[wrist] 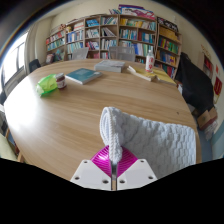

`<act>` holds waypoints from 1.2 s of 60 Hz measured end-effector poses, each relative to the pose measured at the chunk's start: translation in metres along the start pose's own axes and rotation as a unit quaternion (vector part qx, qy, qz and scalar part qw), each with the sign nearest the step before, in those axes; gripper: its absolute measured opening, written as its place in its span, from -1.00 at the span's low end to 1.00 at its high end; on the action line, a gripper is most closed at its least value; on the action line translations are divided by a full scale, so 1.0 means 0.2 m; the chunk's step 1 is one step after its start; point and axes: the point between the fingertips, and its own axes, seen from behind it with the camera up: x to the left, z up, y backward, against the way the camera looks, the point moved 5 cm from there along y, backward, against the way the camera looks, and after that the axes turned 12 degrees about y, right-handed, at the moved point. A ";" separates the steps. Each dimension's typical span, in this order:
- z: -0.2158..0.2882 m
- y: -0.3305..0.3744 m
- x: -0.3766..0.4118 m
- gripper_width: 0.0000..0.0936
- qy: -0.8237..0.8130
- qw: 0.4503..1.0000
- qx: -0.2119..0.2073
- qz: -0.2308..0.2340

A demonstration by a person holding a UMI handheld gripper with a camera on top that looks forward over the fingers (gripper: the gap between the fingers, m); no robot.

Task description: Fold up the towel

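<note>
Nearest to us, our claw (113,166) is clamped on the towel (140,140): both pink pads meet on a bunched white corner that stands up between the fingers. The rest of the towel lies flat on the wooden table (60,120), spreading ahead and off to the right of the fingers.

We judge we are in the middle of a fold, with the corner gripped and lifted. The next move calls for carrying that corner across the flat part and laying it down so the edges line up, without dragging the whole cloth along the table.

Beyond the towel sit a green object (47,85), a blue book (83,75) and, further right, a small bottle-like thing (150,62); what it holds we cannot tell. At the back, bookshelves (120,35) are packed with books. A dark chair (197,85) stands at the right.
</note>
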 end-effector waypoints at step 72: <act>-0.39 0.64 -1.26 0.78 -0.138 0.988 0.019 -0.073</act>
